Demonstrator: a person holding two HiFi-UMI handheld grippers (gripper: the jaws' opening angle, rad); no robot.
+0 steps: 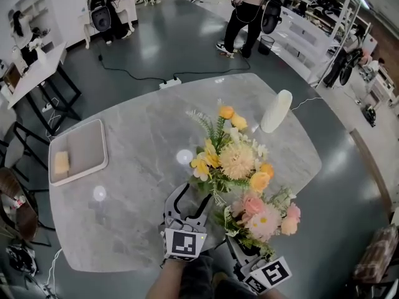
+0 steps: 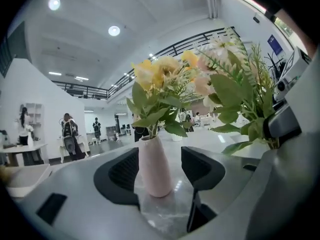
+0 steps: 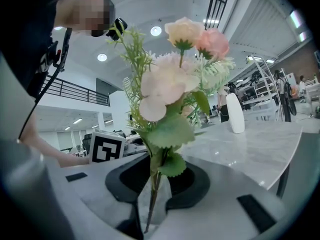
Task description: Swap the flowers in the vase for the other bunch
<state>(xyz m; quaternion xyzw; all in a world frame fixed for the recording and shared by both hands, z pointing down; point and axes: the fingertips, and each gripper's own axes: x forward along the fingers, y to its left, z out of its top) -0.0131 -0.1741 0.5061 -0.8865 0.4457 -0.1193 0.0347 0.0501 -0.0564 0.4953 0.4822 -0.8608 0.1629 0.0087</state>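
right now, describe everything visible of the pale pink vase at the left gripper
The pale pink vase is smooth, matte, ceramic-looking, tapering to a narrow neck. It stands upright on the grey marble table, holding yellow and orange flowers with green leaves. The left gripper holds its jaws apart either side, not clamping it.

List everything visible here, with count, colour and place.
table: 1, grey marble, centre
tray: 1, pale, table's left
block: 1, yellow, in tray
white vase: 1, white, upright at table's far right
pink vase: 1, pink, between left claw's jaws, not gripped
yellow bunch: 1, yellow and orange, in pink vase
pink bunch: 1, pink, stems in right claw
power strip: 1, white, floor beyond table
people: at least 2, dark clothes, far floor
left claw: 1, black, open
right claw: 1, black, shut on pink bunch
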